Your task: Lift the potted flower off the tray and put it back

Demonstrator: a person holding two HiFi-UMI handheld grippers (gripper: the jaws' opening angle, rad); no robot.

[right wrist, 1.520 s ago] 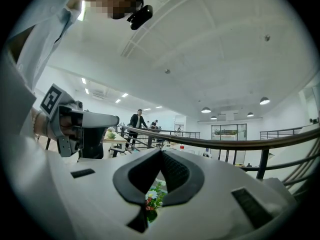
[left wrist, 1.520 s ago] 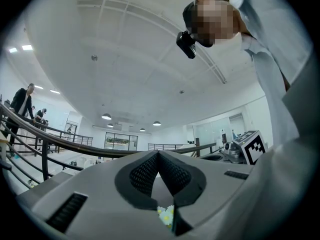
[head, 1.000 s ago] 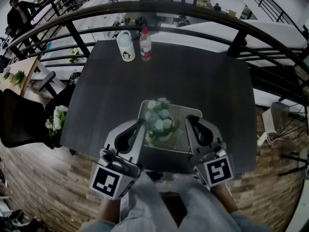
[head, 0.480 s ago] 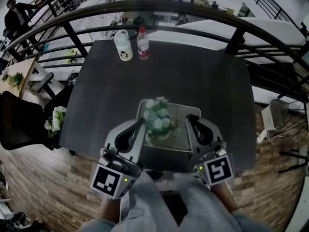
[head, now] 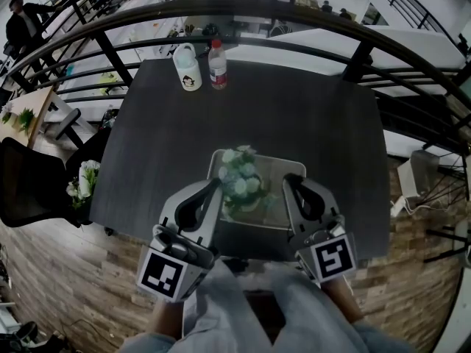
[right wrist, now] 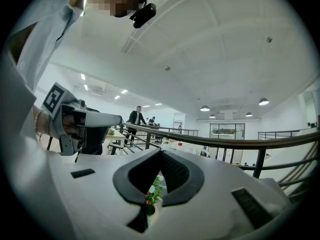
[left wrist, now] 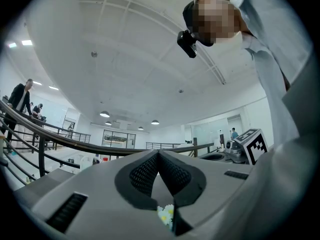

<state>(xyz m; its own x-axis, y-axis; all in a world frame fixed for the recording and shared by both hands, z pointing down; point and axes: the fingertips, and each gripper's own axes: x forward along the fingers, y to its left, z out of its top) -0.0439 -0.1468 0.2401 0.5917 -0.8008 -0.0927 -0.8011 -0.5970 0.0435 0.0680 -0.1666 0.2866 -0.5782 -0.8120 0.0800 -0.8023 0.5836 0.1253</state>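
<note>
Holding the left gripper (head: 215, 186) and right gripper (head: 288, 182) level, one on each side of the potted flower (head: 241, 184) — with both pairs of jaws pressed tip to tip, gripping nothing, just beside the blooms. Shows it upright on the tray (head: 287, 169), near the front edge of the dark table (head: 294, 116).
</note>
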